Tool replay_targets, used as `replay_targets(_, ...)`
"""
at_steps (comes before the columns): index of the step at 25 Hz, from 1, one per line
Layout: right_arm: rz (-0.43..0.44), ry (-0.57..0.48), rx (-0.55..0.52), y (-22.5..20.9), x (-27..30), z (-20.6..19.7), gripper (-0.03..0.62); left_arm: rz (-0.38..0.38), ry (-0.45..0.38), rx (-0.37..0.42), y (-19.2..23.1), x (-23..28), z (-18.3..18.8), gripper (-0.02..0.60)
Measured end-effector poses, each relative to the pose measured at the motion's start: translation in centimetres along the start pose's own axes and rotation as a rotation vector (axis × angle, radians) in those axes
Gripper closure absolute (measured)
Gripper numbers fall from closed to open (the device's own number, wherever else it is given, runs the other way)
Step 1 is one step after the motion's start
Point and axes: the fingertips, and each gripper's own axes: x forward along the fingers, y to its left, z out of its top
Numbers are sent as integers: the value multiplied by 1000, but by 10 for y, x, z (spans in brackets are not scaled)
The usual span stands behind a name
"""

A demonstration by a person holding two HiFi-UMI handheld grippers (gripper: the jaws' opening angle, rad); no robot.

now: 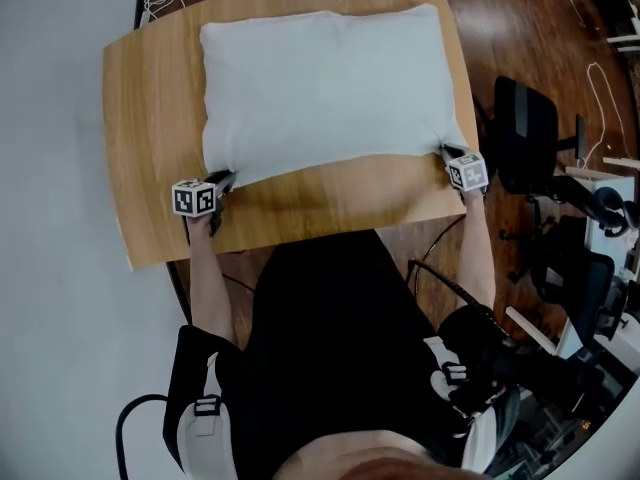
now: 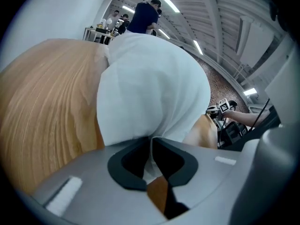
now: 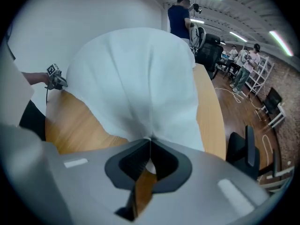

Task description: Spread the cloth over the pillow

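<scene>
Cloth [image 1: 325, 88] corners sit nipped in both claws. The left claw [image 2: 151, 143] is closed on the near left corner, and the right claw [image 3: 150, 142] on the near right one. From them the white sheet stretches away across the table [image 1: 150, 128]. Its long axis runs left to right along the near edge. It is puffed up over what seems to be the pillow, hidden beneath.
</scene>
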Motion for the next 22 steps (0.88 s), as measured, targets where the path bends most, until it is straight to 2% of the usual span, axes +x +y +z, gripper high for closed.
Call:
replay_targets(2,7,-27,15,2,1,-3,569,-1,-34,-19,4,-2,-24,510)
replay_targets(4,19,-27,69,13,-15,-32,499,-37,-72,-104,-17,-36,-50,485)
replay_targets(6,18,-38,130,12,-31,-49,452,-47,-169,-173,-15,-67,-47,450)
replay_targets(7,10,-50,160,5,-37,-49,432,-29,-226,-202,-4,-80,-44,439)
replay_targets(9,-28,-49,221,-17,-53,-54,396,57,-330,-277,27,-106,-50,439)
replay_targets(11,-113,13,263,-43,-79,-70,378,167,-434,-359,51,-139,-54,439)
replay_targets(13,-212,54,246,-64,-108,-71,378,203,-565,-380,50,-172,-29,442)
replay_targets(15,-249,-22,195,-69,-130,-37,379,135,-689,-315,24,-183,23,453)
replay_targets(16,-229,-99,159,-62,-135,-8,379,61,-733,-272,4,-179,53,460)
replay_targets(18,-135,-236,78,-34,-127,49,379,-138,-778,-204,-40,-153,104,460)
replay_targets(19,-85,-263,43,-19,-113,70,379,-224,-773,-170,-57,-134,123,460)
replay_targets(20,-41,-265,18,-7,-96,86,379,-278,-750,-140,-69,-111,135,460)
replay_targets(22,26,-233,7,9,-63,98,381,-283,-670,-114,-71,-64,142,460)
